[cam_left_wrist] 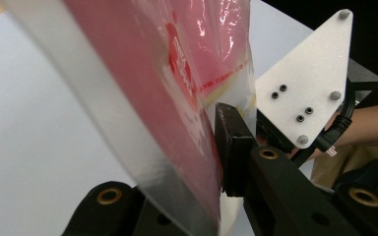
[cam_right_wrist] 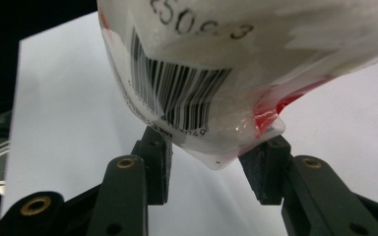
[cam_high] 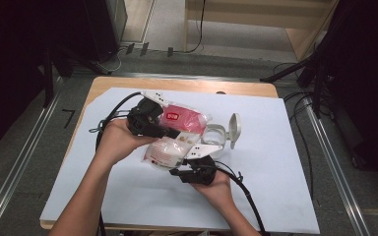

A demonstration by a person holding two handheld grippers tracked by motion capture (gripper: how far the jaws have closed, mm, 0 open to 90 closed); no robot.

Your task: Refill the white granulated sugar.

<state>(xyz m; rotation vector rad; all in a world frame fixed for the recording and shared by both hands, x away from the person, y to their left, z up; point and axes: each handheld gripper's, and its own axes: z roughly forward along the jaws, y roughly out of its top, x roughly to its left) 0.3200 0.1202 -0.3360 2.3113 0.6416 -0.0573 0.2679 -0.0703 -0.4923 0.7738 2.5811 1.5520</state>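
Note:
A plastic pouch (cam_high: 177, 130), red on top and white below, is held up over the white sheet (cam_high: 275, 172). My left gripper (cam_high: 170, 132) comes in from the left, shut on the pouch's upper edge. In the left gripper view the pouch (cam_left_wrist: 142, 98) hides one jaw, and the other finger (cam_left_wrist: 231, 142) presses on its red face. My right gripper (cam_high: 189, 158) sits under the pouch. In the right gripper view the barcoded bottom corner of the pouch (cam_right_wrist: 216, 64) hangs between the jaws of the right gripper (cam_right_wrist: 209, 167), with gaps beside it.
A small white container (cam_high: 216, 135) with its flip lid (cam_high: 235, 128) open stands on the sheet just right of the pouch. The sheet covers a wooden table (cam_high: 177, 84). Cables trail from both grippers. The right gripper's three-cornered plate (cam_left_wrist: 310, 83) is close behind the pouch.

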